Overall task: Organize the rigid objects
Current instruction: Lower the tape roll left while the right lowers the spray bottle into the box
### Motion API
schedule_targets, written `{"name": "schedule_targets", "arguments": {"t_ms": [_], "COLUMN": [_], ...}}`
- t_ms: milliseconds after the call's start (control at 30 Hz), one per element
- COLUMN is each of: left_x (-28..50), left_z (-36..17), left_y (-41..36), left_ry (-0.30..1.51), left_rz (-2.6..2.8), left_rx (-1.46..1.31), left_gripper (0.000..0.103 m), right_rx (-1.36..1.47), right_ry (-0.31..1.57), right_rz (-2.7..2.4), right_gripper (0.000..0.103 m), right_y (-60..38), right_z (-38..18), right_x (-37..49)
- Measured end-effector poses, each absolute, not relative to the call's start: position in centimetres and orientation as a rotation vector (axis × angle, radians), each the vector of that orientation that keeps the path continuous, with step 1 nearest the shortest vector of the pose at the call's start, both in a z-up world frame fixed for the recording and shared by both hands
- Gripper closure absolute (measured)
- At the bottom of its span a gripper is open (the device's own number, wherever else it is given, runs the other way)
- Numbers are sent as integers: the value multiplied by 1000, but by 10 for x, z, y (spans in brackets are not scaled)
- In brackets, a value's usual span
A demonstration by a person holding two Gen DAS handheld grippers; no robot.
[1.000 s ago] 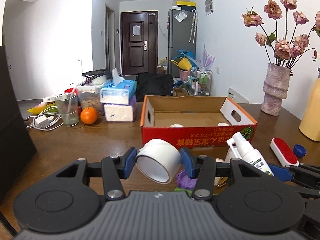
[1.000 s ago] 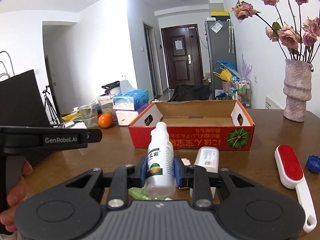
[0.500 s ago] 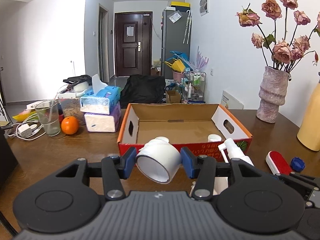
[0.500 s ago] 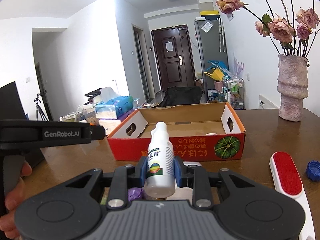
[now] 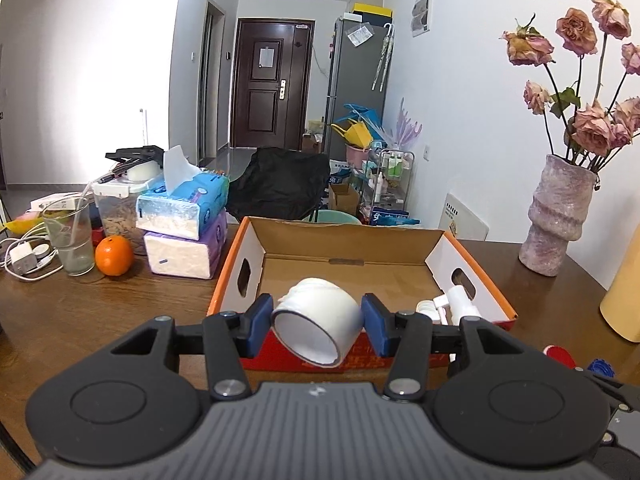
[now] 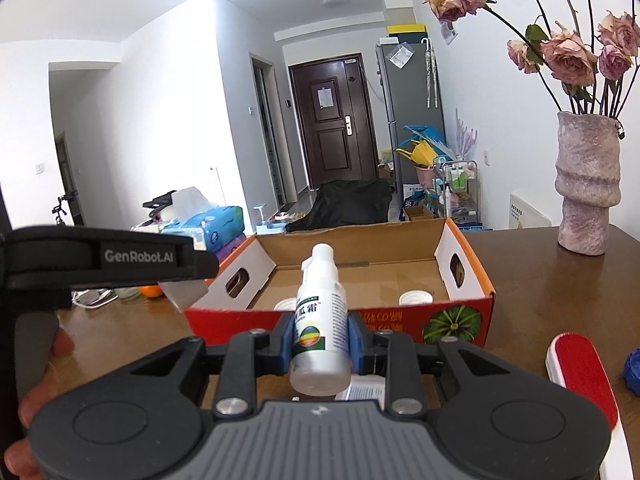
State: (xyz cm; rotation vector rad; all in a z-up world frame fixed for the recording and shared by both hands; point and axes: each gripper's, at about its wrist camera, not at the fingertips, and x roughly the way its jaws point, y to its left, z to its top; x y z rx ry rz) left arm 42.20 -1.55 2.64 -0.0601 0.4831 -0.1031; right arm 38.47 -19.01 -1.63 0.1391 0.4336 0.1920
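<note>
Left wrist view shows a white jar (image 5: pixel 318 320) pinched on its side between the blue pads of the left gripper (image 5: pixel 318 322), open mouth toward the camera, held at the near wall of the cardboard box (image 5: pixel 404 236). The pads bear on a smooth curved wall, so I judge the jar could twist or squirt out if the grip eases before it is over the box floor; it would then land on the wooden table (image 5: pixel 100 308) or catch the red front edge.

Right wrist view shows a spray bottle (image 6: pixel 320 316) gripped upright around its label by the right gripper (image 6: pixel 320 346), jaws pressed in on it, nozzle up, also at the near wall of the box. Two small white caps (image 6: pixel 416 298) already lie inside; a bottle set down on one would likely tip.

Both tools are close together: the left one crosses just left of the bottle in the right view. A careless move could knock them together and jar either object loose.

Further out, a red lint brush (image 6: pixel 576 364) lies right of the box, and a vase (image 6: pixel 588 188) of dried roses stands at the far right, clear of the path unless the right hand swings wide.
</note>
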Motion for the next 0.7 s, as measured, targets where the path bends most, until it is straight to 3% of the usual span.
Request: {"name": "schedule_targets", "arguments": {"t_ms": [700], "left_x": [491], "left_z": [19], "left_y": [-22], "left_ry": [504], "left_rz": [-89], "left_rx": [-64], "left_gripper": [53], "right_rx": [121], "right_ry": [430], "right_rz": [172], "right_gripper": [76], "right_y": [-190], "right_z": [-19], "right_x": [453]}}
